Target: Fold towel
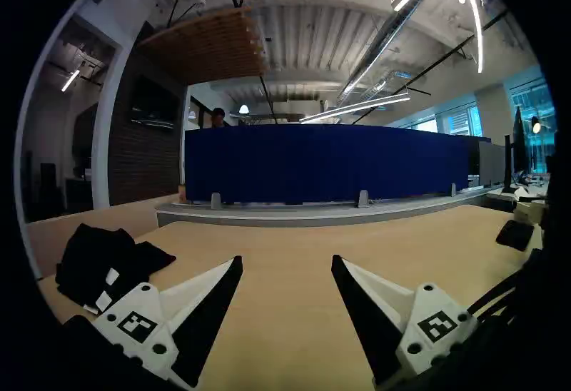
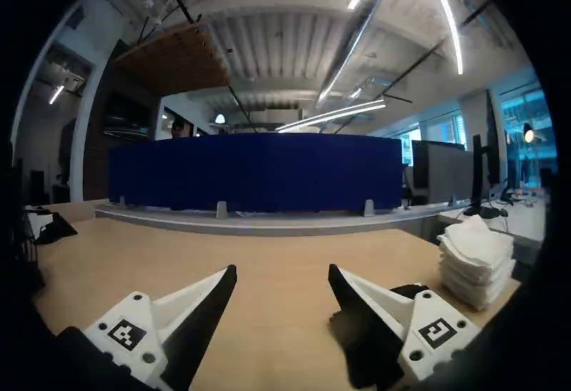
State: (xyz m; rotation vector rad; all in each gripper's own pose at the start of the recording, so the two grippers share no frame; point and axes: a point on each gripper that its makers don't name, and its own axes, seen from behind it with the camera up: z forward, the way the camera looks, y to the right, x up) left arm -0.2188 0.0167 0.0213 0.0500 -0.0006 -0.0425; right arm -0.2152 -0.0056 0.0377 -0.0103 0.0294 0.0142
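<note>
L gripper (image 1: 286, 259) is hovering low over the wooden worktop (image 1: 300, 298), fingers standing wide apart w/ nothing between them. Just left of it in the left gripper view, a black cloth heap (image 1: 107, 262) w/ white tags is lying crumpled on the worktop. A small black object (image 1: 515, 234) is sitting toward the right edge.

R gripper (image 2: 281, 268) is hanging over the same worktop, fingers spread wide & empty. A dark item (image 2: 410, 292) is lying right by one finger; can't tell if touching. Further right, a stack of folded white towels (image 2: 477, 259) is sitting at the worktop's edge, apart from the fingers.

Beyond, a blue partition (image 1: 321, 163) is running along the worktop's back.
</note>
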